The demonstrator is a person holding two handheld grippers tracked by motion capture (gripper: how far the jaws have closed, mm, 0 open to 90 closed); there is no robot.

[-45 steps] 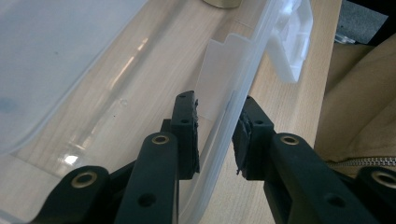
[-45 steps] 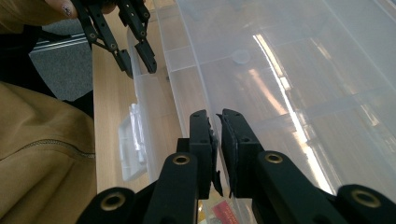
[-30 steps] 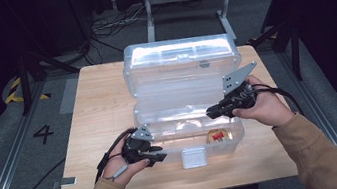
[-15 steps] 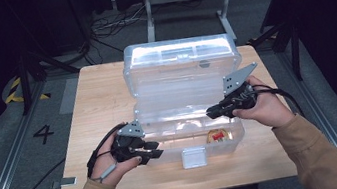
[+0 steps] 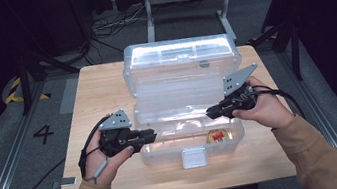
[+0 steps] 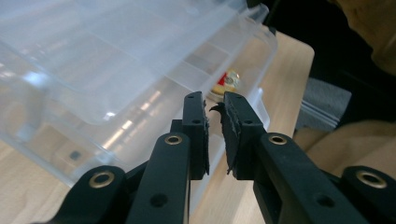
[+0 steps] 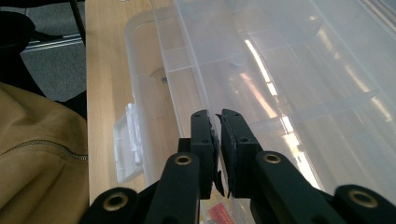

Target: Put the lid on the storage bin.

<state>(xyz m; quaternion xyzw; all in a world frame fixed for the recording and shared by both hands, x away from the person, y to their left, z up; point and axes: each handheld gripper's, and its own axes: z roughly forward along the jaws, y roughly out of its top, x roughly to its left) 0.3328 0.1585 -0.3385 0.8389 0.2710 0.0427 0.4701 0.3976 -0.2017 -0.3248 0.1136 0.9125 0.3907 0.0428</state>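
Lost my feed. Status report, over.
Left tool closing, empty, at box left end. Right tool shut on inner tray edge. Nothing in the way.

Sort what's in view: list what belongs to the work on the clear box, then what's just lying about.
In the job:
- clear plastic box, lid up
- its inner tray
- red and gold item in the box
- left hand-held gripper, jaws just closing, nothing between them
- right hand-held gripper, shut on the inner tray

Lying about:
- small grey object at the table's near left corner
- cables on the floor

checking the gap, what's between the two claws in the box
In the high view, the left claw and right claw have the clear box's inner tray between them; a red-gold item lies lower right.
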